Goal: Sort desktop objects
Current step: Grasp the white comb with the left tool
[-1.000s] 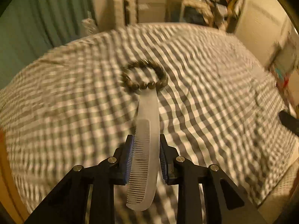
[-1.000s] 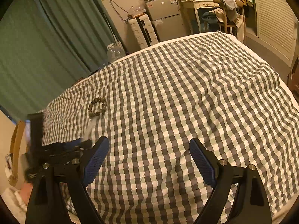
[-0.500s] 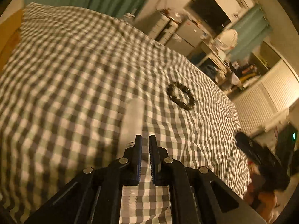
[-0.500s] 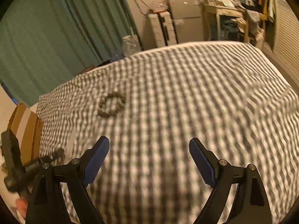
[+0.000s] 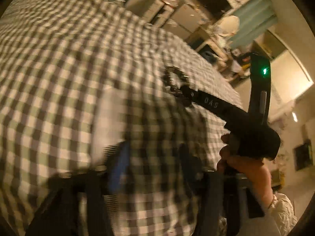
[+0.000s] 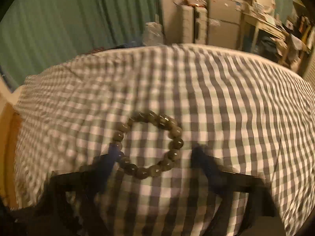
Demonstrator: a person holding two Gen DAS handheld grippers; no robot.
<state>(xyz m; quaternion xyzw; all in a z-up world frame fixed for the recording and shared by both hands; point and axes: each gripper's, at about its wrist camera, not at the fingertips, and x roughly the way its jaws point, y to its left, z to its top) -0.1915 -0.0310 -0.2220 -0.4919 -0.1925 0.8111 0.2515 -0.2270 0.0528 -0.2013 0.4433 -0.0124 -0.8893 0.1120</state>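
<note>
A ring-shaped bracelet of dark beads (image 6: 178, 143) lies on the checked cloth (image 6: 236, 98). My right gripper (image 6: 155, 157) straddles it and its jaws are closing. The left finger is at the beads and the right finger still stands off them. The left wrist view shows the same gripper (image 5: 185, 96) with its tip at the bracelet (image 5: 169, 74), held by a hand (image 5: 246, 169). My left gripper (image 5: 153, 163) is blurred and its jaws are opening, with only cloth showing between them. The pale comb (image 5: 110, 122) lies beside and under its left finger.
The checked cloth (image 5: 59, 59) covers a wide bed-like surface. Behind it hang green curtains (image 6: 78, 19); white cabinets (image 6: 216, 25) and a cluttered desk (image 6: 265, 25) stand at the back. A yellow-brown edge (image 6: 7, 127) borders the cloth on the left.
The left gripper held the comb, then pinched shut, and now stands wide with the comb loose on the cloth. The right gripper has swung left and down over the bracelet.
</note>
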